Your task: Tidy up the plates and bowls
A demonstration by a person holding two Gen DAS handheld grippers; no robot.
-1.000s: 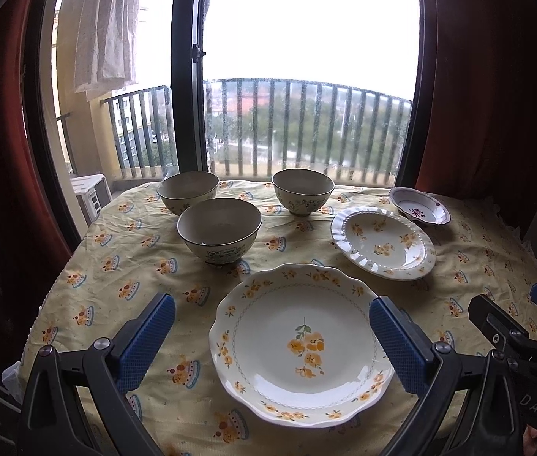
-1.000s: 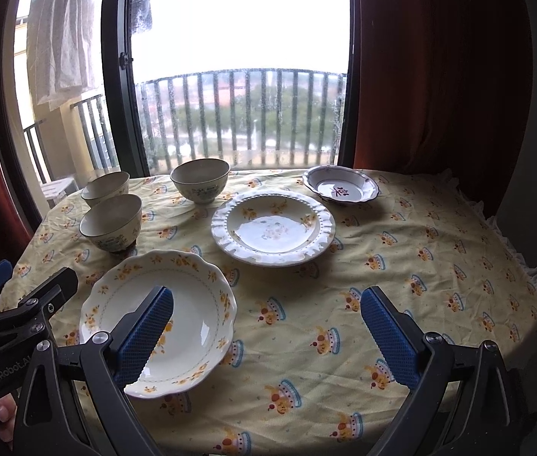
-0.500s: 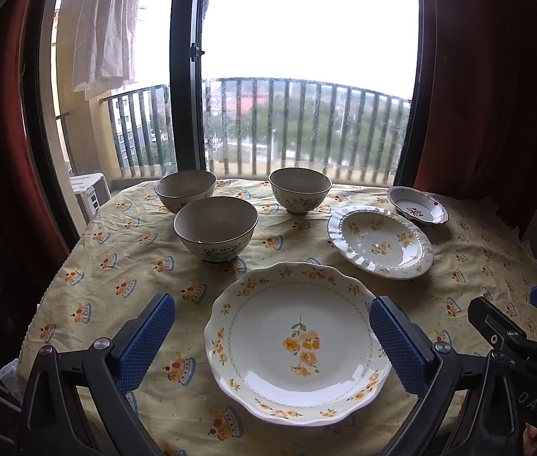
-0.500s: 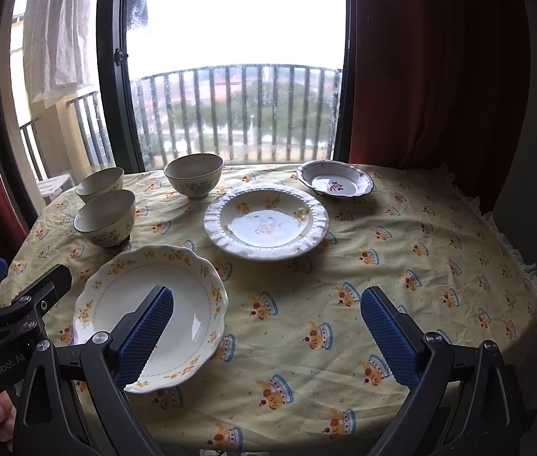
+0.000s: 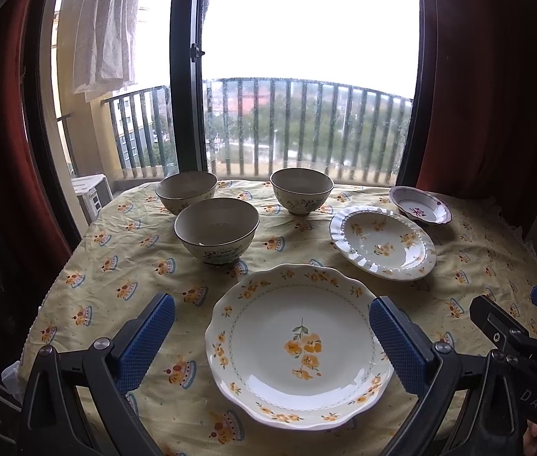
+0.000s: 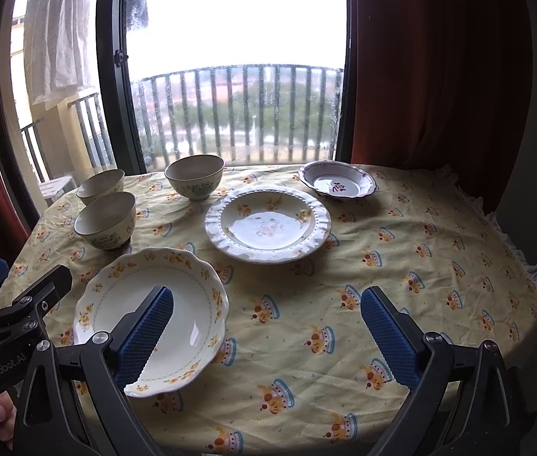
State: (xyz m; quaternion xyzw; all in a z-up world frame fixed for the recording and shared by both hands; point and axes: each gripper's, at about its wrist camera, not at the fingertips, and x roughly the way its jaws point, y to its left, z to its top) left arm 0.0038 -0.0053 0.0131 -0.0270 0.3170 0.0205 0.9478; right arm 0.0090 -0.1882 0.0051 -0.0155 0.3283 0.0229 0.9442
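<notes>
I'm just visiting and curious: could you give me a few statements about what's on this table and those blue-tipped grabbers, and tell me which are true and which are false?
1. Three bowls stand on the table. True: a near bowl, a far-left bowl and a far-middle bowl.
2. The bowls are stacked. False: each stands apart on the yellow tablecloth.
3. The left gripper is clamped on the yellow-flower plate. False: its fingers are spread wide, holding nothing.
4. The small purple-rimmed dish lies farthest back on the right. True.
5. The right gripper is open. True.
6. The white ruffled plate holds food. False: it is empty.
</notes>
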